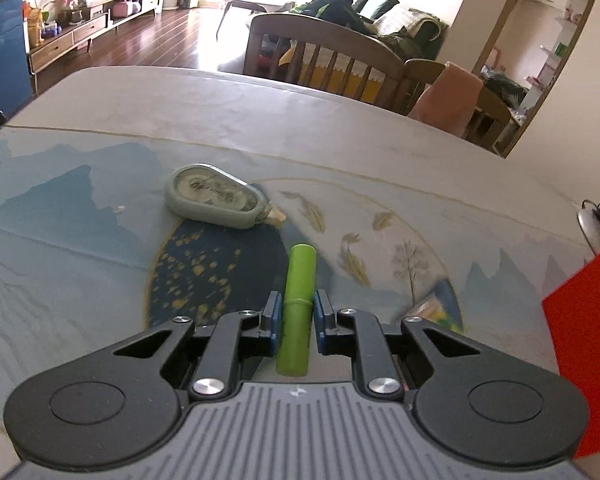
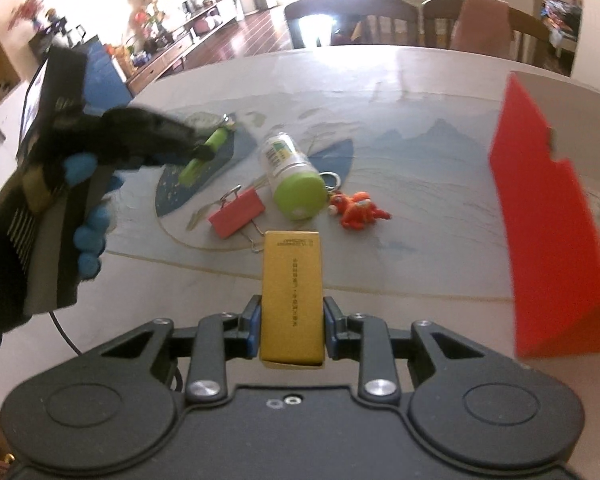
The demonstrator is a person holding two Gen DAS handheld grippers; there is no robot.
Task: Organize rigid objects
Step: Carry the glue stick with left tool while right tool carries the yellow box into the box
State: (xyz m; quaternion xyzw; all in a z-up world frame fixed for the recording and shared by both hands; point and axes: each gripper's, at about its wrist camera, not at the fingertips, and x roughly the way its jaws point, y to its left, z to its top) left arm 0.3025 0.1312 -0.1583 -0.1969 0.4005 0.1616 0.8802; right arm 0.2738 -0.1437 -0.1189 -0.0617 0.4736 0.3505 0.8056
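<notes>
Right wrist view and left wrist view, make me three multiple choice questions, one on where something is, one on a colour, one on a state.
1. Where does the pink binder clip lie?
A. inside the red box
B. on the table, left of the green-capped bottle
C. in the right gripper

2. What colour is the box held by the right gripper?
A. gold
B. blue
C. white

3. What is the state of the left gripper?
A. open over the tape dispenser
B. open and empty
C. shut on the green tube

Answers:
1 B, the clip lies flat on the patterned table mat beside the bottle's cap.
2 A, the gold box sits between the blue pads.
3 C, both pads press the tube's sides.
</notes>
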